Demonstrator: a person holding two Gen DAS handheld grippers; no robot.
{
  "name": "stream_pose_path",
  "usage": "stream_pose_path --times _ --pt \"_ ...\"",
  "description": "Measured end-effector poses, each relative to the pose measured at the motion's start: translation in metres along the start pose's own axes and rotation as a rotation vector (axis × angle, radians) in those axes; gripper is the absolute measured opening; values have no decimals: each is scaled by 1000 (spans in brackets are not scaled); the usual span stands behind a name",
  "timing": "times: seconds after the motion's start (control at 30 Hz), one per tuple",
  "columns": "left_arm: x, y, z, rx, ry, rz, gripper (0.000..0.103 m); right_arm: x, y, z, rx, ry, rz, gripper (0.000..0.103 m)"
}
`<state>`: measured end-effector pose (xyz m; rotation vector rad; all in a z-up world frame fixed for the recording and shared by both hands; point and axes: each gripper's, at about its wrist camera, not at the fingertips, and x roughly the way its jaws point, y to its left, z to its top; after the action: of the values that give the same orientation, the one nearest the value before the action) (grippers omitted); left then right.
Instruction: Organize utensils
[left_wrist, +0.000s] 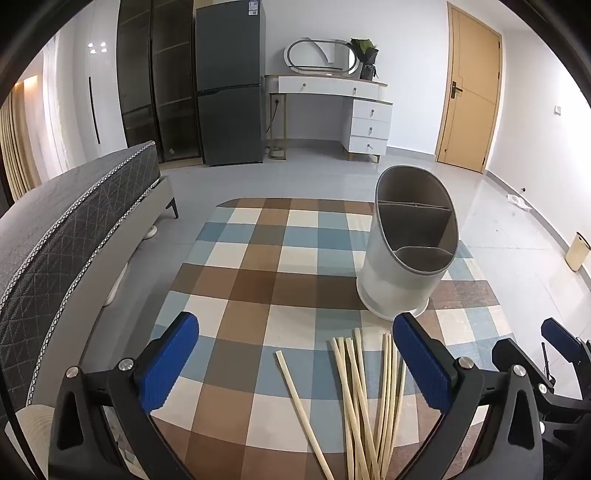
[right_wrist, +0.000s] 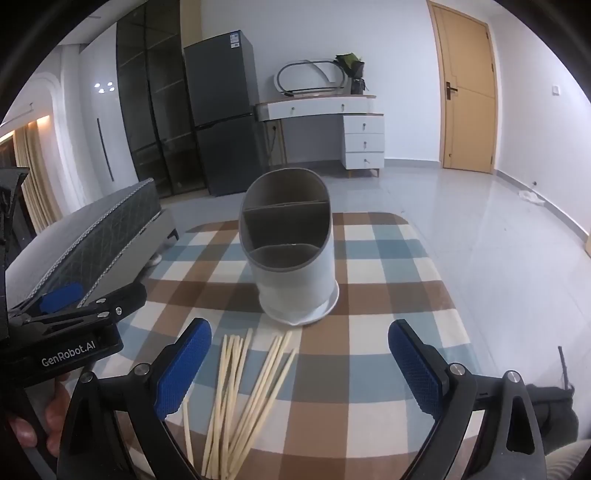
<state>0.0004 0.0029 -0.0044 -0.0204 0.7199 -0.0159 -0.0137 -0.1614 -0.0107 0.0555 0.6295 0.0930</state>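
Pale chopsticks (right_wrist: 243, 398) flat on checked tablecloth (right_wrist: 369, 369) — long axes running from near edge toward the holder, fanned and crossing; about ten, exact count unclear in overlap. One stick (left_wrist: 303, 410) apart on the left, angled. One white utensil holder (right_wrist: 291, 251) upright just beyond the tips, three compartments, nothing visible inside. Left gripper (left_wrist: 295, 354) wide open, holding nothing. Right gripper (right_wrist: 299, 362) likewise — wide open, nothing held

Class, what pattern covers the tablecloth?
The tablecloth is checked in brown, blue and cream, clearest in the right wrist view.
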Motion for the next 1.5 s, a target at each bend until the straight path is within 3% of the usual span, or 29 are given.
stream_pose_path --times 1.5 --pt "8 -3 -6 9 31 -5 102 1 -4 0 35 7 10 97"
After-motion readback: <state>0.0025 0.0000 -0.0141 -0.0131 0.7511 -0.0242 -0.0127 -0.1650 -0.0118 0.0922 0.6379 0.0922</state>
